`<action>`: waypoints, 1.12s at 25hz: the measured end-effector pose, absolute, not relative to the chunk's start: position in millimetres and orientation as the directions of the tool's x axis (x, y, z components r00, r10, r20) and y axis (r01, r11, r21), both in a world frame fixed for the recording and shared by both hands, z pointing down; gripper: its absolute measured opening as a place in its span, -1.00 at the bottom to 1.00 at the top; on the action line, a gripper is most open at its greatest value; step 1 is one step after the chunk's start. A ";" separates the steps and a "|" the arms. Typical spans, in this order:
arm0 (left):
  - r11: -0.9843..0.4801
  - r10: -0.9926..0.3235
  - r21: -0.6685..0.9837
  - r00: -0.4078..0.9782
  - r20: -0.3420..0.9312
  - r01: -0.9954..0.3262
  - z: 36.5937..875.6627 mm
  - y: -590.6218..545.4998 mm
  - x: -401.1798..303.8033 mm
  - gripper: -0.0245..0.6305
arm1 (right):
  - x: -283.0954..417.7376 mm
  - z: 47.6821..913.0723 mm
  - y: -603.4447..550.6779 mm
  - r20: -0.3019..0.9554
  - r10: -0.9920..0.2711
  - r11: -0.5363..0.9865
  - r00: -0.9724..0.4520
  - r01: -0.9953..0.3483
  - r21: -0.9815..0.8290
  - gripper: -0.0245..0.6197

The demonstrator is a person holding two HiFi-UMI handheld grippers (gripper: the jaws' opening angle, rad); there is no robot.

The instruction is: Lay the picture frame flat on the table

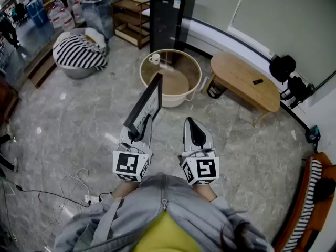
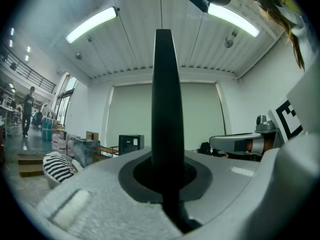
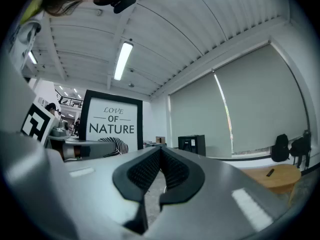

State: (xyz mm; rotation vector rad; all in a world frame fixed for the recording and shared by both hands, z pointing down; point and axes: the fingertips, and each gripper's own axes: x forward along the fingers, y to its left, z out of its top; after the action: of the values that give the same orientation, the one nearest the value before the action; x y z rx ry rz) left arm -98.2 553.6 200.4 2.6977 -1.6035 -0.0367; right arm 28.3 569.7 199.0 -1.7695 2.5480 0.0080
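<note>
Head view: left gripper [image 1: 137,134] clamps frame [image 1: 146,105] upright; right gripper [image 1: 192,126] closed, empty; carry over table [image 1: 199,70], tilt slowly, release once flat.

Grey marble-look tile floor [image 1: 79,130] all round. Round glass-topped coffee table [image 1: 184,62] at 12 o'clock, tall black cabinet [image 1: 172,14] behind it, oval light-wood table [image 1: 241,77] at 2, maybe a black-and-white striped beanbag [image 1: 79,54] at 10. Long ceiling strip lights [image 2: 92,25] overhead.

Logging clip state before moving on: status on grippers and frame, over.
Left gripper shut on picture frame, held upright in the air. Right gripper shut, empty. Round table ahead, mug at its rim.
</note>
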 end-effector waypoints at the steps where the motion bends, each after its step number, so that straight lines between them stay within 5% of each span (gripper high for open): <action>1: -0.475 -0.880 0.015 0.475 -0.016 -0.880 200.5 552.6 -96.7 -0.89 | 30.0 198.2 568.4 -0.037 -0.936 0.351 -0.350 -0.936 -0.019 -0.93; 14: -0.469 -0.883 0.034 0.470 0.017 -0.883 219.6 498.7 -100.9 -0.89 | 32.0 210.3 513.2 -0.032 -0.935 0.354 -0.352 -0.933 -0.067 -0.92; 28: -0.533 -0.846 0.016 0.533 0.022 -0.846 220.8 308.4 -122.3 -0.89 | 4.3 212.6 326.0 -0.047 -0.949 0.314 -0.311 -0.947 -0.069 -0.92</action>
State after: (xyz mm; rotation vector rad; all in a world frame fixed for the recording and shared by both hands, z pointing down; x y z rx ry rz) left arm -122.3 308.4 220.8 2.7290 -1.5062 0.0179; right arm 4.3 326.0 212.6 -1.7946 2.4812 -0.0437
